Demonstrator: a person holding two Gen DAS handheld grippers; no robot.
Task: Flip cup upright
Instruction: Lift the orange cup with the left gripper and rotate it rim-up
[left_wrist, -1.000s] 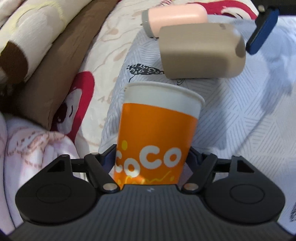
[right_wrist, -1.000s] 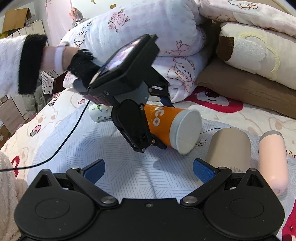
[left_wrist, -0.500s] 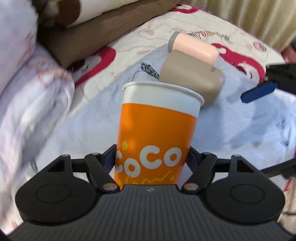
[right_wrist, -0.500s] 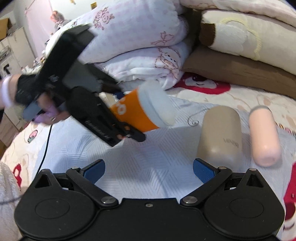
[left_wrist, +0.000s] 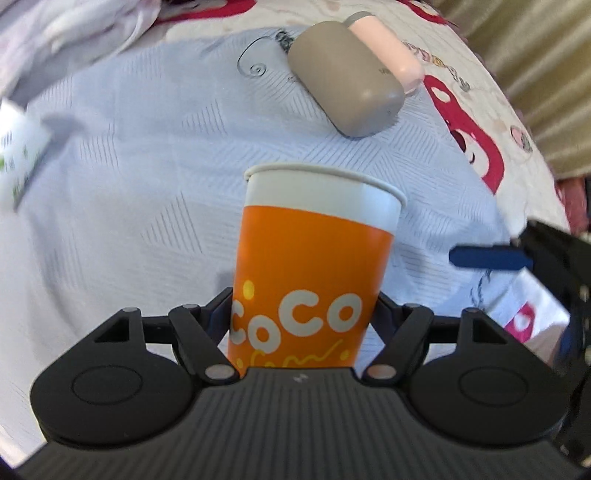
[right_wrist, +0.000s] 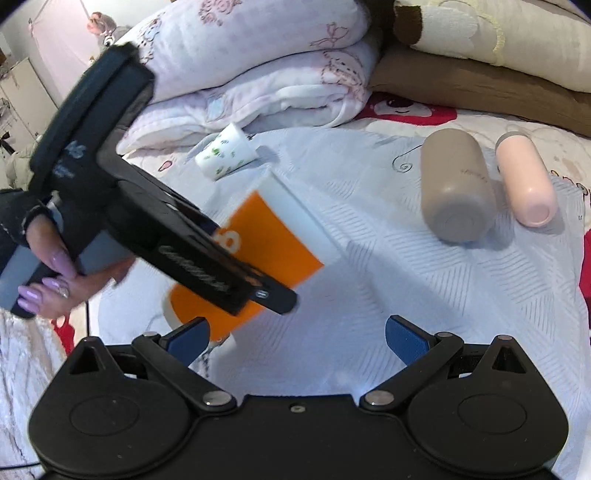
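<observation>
My left gripper (left_wrist: 301, 314) is shut on the orange-and-white "CoCo" paper cup (left_wrist: 314, 266), gripping its lower body. In the right wrist view the cup (right_wrist: 273, 243) is tilted above the pale blue bed cover, white rim band pointing up and away, held by the left gripper (right_wrist: 207, 258). My right gripper (right_wrist: 295, 339) is open and empty, low in front of the cup, with its blue pads spread wide. One of its blue fingers (left_wrist: 487, 258) shows at the right of the left wrist view.
A tan bottle (right_wrist: 456, 188) and a pink bottle (right_wrist: 524, 181) lie side by side at the right. A small white floral cup (right_wrist: 227, 151) lies on its side near folded blankets (right_wrist: 258, 74). Pillows (right_wrist: 480, 51) are stacked behind.
The left gripper has swung the orange cup down and toward the right gripper, its rim rotating upward. The bottles now sit farther off in the left wrist view. The right gripper stays open.
</observation>
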